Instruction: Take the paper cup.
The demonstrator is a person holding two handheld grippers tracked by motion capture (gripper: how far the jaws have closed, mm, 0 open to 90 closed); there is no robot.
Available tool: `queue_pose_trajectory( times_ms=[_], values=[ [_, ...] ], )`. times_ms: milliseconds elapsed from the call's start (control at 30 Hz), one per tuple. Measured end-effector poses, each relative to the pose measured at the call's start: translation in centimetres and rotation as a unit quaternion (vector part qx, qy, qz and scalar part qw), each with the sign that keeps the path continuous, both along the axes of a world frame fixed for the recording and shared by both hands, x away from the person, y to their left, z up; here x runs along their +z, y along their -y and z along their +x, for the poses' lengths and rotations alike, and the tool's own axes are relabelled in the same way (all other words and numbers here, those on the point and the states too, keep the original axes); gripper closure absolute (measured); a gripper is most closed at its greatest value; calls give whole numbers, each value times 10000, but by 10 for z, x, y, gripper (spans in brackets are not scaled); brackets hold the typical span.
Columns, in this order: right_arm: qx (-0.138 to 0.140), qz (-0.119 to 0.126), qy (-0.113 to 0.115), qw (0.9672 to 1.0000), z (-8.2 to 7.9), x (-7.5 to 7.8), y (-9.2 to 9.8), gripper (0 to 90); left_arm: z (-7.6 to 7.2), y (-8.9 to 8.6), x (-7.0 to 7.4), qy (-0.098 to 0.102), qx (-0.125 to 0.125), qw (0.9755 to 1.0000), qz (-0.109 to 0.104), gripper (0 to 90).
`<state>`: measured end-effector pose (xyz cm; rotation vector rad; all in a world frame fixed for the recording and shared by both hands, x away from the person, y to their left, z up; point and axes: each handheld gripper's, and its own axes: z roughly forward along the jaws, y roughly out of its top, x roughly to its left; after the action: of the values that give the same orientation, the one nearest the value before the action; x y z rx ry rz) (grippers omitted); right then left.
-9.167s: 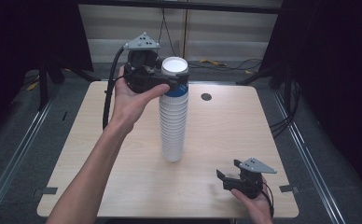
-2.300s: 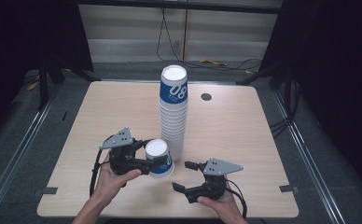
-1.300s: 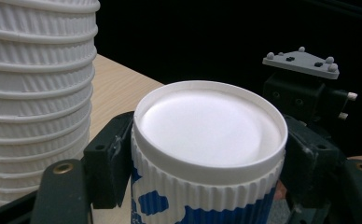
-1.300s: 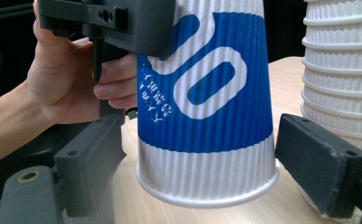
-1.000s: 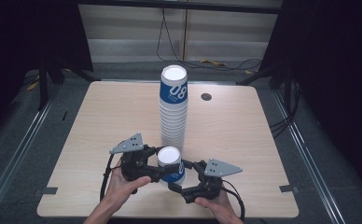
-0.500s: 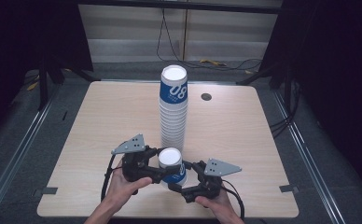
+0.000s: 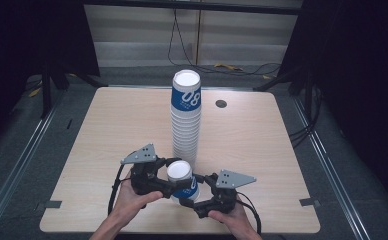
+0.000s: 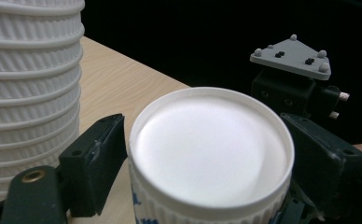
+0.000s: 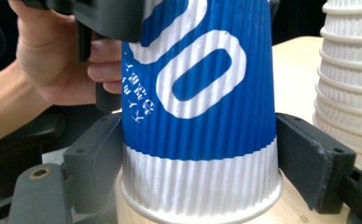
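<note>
Cup [image 7: 181, 179] upside-down between both tools

- A single paper cup [image 7: 181, 180] stood upside down at the lower centre of the high view, its flat white base up and its wider rim on the tabletop.
- Its ribbed wall was blue with large white numerals and small white lettering, ending in a white band at the rim.
- It sat just in front of a tall stack of cups [image 7: 185, 120] at the frame's centre, inverted likewise, white ribbed rims nested under a blue top cup.
</note>
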<state>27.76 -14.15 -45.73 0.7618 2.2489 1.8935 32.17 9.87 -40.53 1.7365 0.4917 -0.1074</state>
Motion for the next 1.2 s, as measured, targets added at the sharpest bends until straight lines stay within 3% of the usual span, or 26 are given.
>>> queue_pose_trajectory(
  times_ms=[233, 467, 633, 867, 967, 1133, 1200],
  values=[
    [112, -332, -60, 9994, 0, 3, 0, 196, 1, -5, 4, 133, 23, 9997, 210, 163],
    [157, -666, -72, 9976, 3, 6, 3, 200, 3, -11, 9, 157, 41, 9996, 223, 160],
    [222, -874, -91, 9959, 5, 9, 3, 201, 3, -13, 10, 216, -2, 9991, 361, 161],
    [279, -1298, -125, 9911, 6, 3, 0, 202, 2, -22, 7, 254, 75, 9983, 521, 176],
    [282, -1400, -129, 9897, 7, 4, 0, 204, 2, -24, 5, 243, 49, 9976, 642, 175],
    [344, -1501, -140, 9880, 9, 6, 1, 206, 3, -25, 3, 199, 50, 9976, 655, 165],
    [393, -1640, -182, 9855, 9, 8, 1, 206, 3, -25, 2, 181, 46, 9975, 685, 162]
  ],
)
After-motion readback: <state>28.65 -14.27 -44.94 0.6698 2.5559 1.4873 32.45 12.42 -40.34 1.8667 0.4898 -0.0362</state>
